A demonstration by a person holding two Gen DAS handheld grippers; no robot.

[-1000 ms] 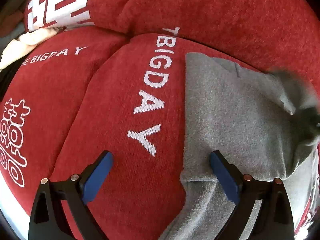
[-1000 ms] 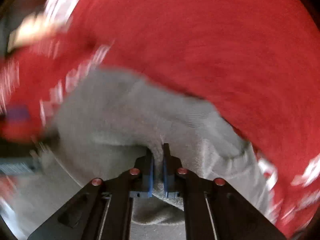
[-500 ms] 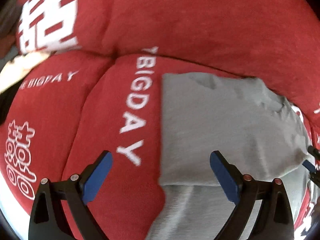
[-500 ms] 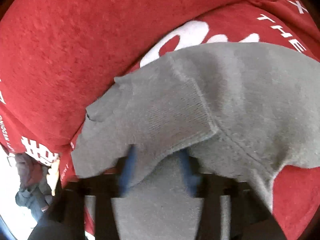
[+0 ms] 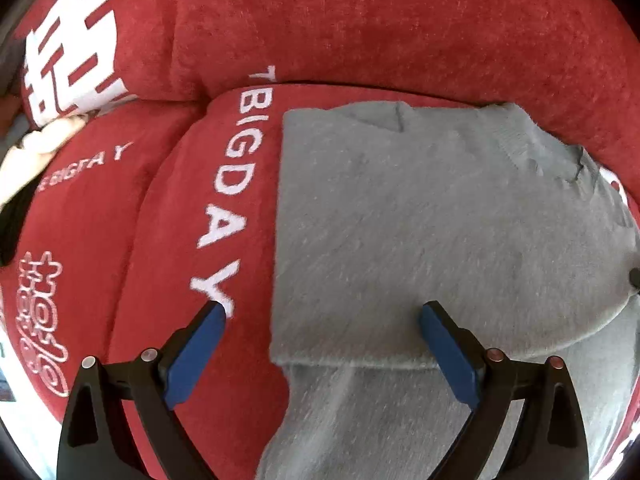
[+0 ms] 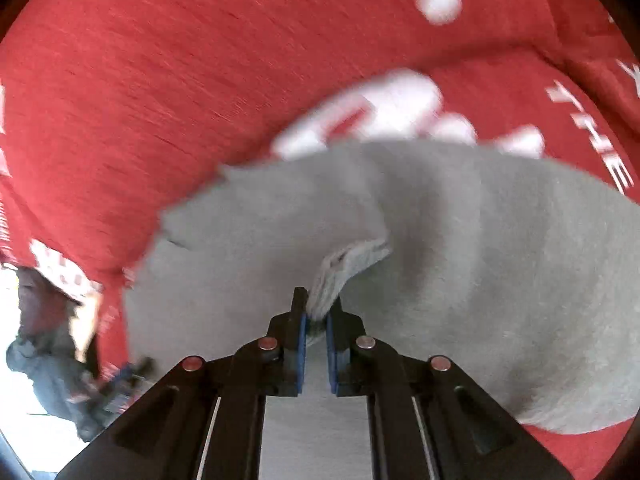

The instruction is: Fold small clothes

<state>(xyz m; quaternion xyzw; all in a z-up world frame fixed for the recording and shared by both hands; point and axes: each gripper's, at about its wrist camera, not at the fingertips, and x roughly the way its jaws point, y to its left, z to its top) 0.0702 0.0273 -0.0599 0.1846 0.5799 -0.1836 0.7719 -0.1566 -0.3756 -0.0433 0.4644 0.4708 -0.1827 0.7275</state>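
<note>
A small grey knit garment [image 5: 440, 232] lies on a red sofa seat cushion [image 5: 172, 240], with its upper part folded over the lower part. My left gripper [image 5: 322, 328] is open and empty, held just above the garment's left fold edge, blue pads wide apart. In the right wrist view my right gripper [image 6: 316, 320] is shut on a bunched edge of the same grey garment [image 6: 480, 260] and lifts it slightly.
The red sofa cover carries white lettering "BIG DAY" [image 5: 236, 188] left of the garment. The red backrest [image 5: 360, 28] rises behind. A cream cloth [image 5: 40, 148] lies at the far left. Dark objects [image 6: 52, 360] show past the sofa edge.
The garment's right part has been folded over to the left and now lies flat. My right gripper opened around half a second ago and is now shut on the garment's edge again. My left gripper stays open.
</note>
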